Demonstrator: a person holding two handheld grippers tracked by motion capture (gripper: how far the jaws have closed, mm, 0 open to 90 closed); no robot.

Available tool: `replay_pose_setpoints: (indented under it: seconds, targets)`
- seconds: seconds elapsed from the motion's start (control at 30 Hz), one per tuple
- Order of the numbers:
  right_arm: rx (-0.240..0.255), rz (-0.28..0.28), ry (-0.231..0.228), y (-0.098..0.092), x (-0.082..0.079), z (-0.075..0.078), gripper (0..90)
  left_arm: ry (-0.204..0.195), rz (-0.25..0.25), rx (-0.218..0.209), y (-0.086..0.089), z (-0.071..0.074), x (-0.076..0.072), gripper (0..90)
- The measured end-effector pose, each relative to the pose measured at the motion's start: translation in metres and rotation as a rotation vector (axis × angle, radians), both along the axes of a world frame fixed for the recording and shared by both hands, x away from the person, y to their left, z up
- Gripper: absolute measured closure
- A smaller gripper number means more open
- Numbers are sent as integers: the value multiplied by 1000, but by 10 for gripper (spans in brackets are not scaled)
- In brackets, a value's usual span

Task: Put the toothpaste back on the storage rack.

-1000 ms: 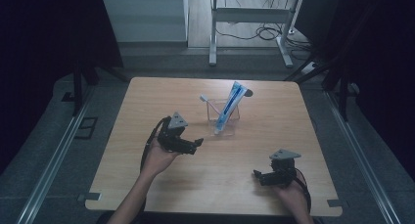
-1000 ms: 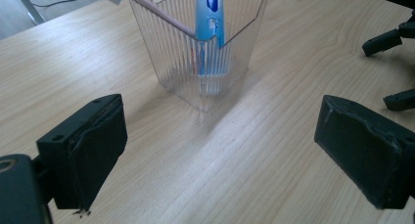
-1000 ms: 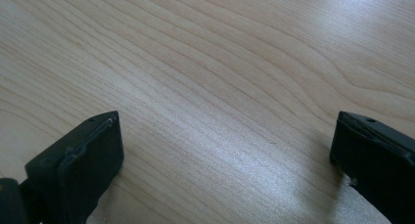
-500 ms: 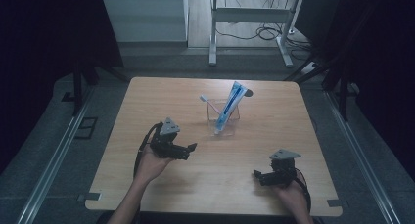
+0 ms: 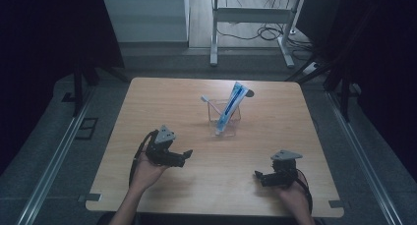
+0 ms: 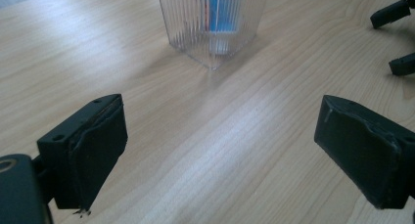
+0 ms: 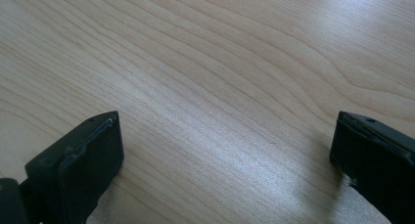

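cup: clear ribbed cup (image 5: 225,121) at table (image 5: 147,102) centre, holding toothpaste tube (image 5: 230,106) and toothbrush (image 5: 208,101)
left gripper: (image 5: 183,156) jaws wide apart, empty, near-left of cup
right gripper: (image 5: 259,176) jaws spread, empty, near-right, well apart from cup
step: looks like a left reach; approach level, straddle the tube, don't tip the cup
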State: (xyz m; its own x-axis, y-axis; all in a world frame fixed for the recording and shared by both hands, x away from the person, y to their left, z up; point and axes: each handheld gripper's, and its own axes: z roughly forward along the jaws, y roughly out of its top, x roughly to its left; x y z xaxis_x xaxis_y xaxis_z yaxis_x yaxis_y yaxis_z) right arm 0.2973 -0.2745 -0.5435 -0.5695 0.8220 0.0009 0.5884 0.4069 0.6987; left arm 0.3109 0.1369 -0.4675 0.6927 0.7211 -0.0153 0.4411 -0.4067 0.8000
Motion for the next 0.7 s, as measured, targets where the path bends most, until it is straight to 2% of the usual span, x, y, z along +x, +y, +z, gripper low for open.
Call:
replay_pose_setpoints:
  seconds: [0.2,0.7]
  targets:
    - [0,0,0,0,0,0,0,14,10,-11,4,-10,-6,59]
    - [1,-3,3,0,0,0,0,41,30,1,8,-39,-20,59]
